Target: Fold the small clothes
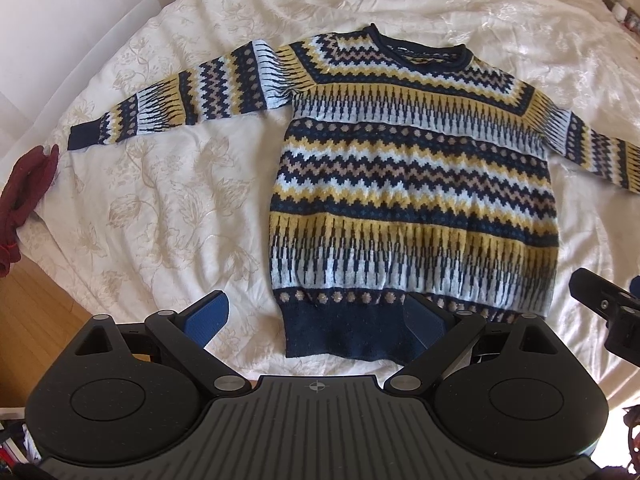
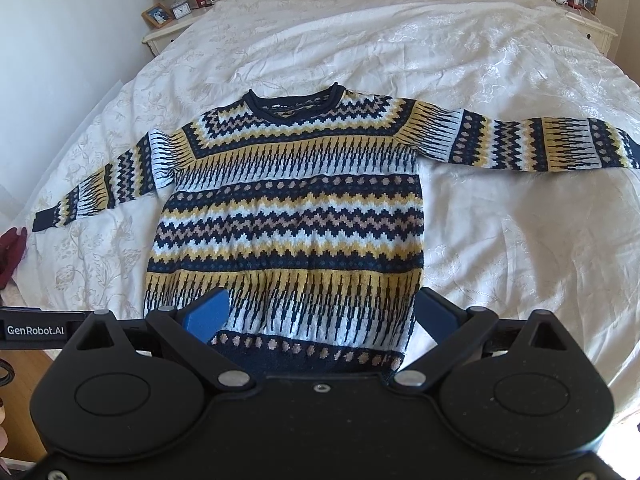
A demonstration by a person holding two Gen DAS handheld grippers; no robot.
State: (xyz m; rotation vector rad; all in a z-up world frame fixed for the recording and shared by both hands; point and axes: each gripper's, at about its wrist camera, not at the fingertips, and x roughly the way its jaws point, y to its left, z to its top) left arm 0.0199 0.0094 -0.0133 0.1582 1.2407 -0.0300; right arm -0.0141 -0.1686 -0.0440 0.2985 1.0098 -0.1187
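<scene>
Sweater point(image 2: 288, 216) hem hidden behind right gripper point(image 2: 326, 320) (jaws spread)

The bed point(image 2: 460, 52) carries everything here. It is covered with a cream-white bedspread point(image 1: 160, 216) that has a pale flower pattern and many soft wrinkles. In the middle of the bedspread lies a knitted sweater point(image 2: 288, 216), flat and face up, with stripes and zigzags of navy, yellow, light blue and beige. Its collar points to the head of the bed, its dark hem to the foot. Both sleeves are stretched out sideways from the sweater. Near the cuff of one sleeve, at the edge of the bed, lies a dark red cloth point(image 1: 24, 196).
</scene>
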